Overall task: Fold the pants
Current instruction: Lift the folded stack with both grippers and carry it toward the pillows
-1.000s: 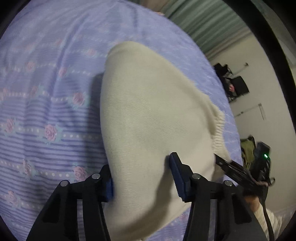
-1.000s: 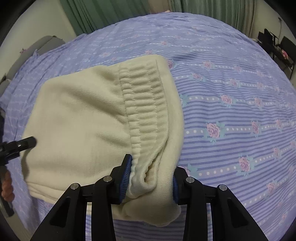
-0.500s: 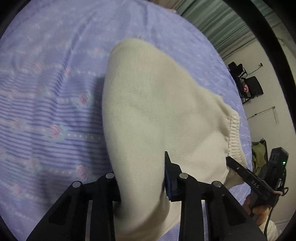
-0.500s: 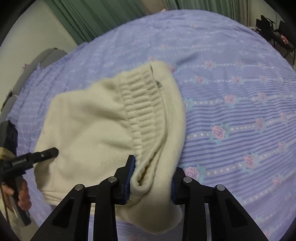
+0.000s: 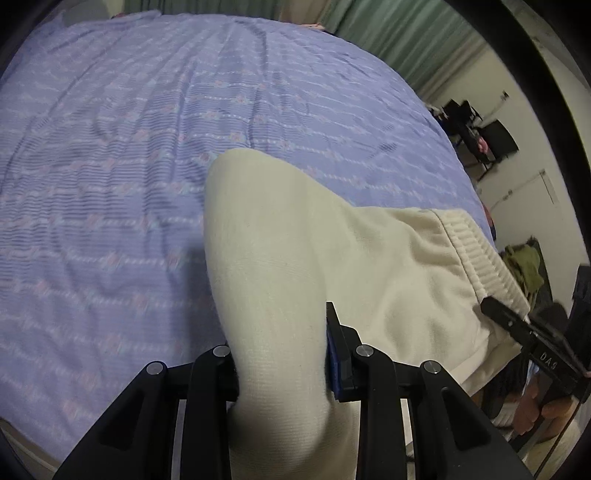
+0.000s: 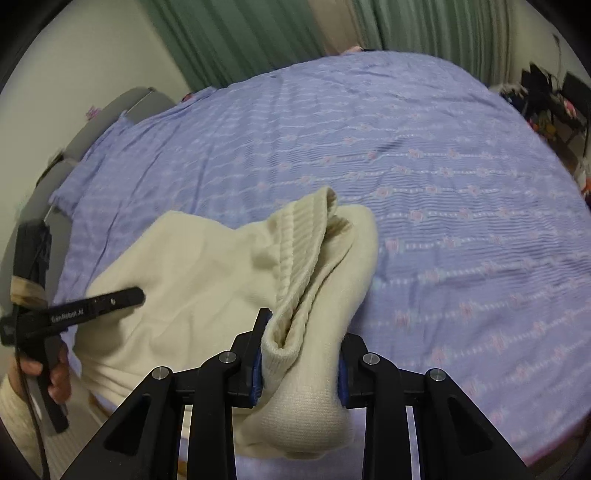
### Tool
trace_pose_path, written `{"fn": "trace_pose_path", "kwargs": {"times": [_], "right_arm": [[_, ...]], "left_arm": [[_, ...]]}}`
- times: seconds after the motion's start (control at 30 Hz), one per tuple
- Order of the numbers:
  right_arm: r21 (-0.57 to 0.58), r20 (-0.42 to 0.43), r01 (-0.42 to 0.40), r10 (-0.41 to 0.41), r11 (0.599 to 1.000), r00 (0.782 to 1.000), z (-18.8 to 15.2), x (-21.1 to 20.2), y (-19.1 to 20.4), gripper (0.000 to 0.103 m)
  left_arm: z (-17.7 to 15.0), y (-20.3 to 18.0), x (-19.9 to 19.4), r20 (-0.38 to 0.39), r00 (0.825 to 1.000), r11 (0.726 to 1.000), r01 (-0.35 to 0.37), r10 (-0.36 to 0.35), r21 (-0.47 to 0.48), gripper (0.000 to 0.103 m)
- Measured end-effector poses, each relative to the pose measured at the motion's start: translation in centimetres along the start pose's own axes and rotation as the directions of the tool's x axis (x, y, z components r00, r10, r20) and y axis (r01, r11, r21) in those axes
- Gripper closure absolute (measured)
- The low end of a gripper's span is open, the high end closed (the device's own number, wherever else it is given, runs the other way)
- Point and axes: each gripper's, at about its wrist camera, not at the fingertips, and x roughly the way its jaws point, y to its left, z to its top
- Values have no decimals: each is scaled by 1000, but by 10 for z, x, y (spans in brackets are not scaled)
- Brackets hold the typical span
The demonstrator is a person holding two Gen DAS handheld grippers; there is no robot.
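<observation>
The cream knit pants (image 5: 332, 251) are partly folded and held up off the near edge of the purple floral bedsheet (image 5: 110, 147). My left gripper (image 5: 280, 354) is shut on the plain end of the pants. My right gripper (image 6: 299, 354) is shut on the ribbed waistband end (image 6: 303, 251), with the cloth bunched between the pads. The pants (image 6: 192, 280) hang stretched between the two grippers. The right gripper shows at the right edge of the left wrist view (image 5: 517, 325), and the left one at the left edge of the right wrist view (image 6: 92, 306).
The bedsheet (image 6: 443, 184) covers the whole bed ahead. Green curtains (image 6: 240, 33) hang behind the bed. A grey headboard (image 6: 92, 122) is at the left. Dark chairs and clutter (image 5: 480, 129) stand by the white wall at the right.
Both grippers have lifted and pulled the pants back toward the near edge of the bed. The left gripper closed on the cloth. More bare sheet shows ahead.
</observation>
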Motion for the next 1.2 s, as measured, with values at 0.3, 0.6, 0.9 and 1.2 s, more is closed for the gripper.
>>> {"fn": "trace_pose_path", "kwargs": {"times": [0.3, 0.6, 0.9, 1.2], "right_arm": [[-51, 92, 2, 2, 999, 996, -37, -100, 56, 73], [-163, 216, -56, 91, 985, 972, -38, -158, 110, 73], [-262, 219, -94, 154, 961, 964, -47, -166, 179, 73], [-229, 220, -86, 138, 970, 966, -66, -128, 291, 73]], "left_arm": [[-49, -15, -109, 101, 995, 998, -23, 17, 57, 74], [-73, -10, -196, 255, 964, 996, -87, 76, 33, 74], [-103, 42, -241, 300, 949, 995, -87, 97, -48, 74], [-105, 164, -276, 292, 953, 996, -78, 84, -31, 74]]}}
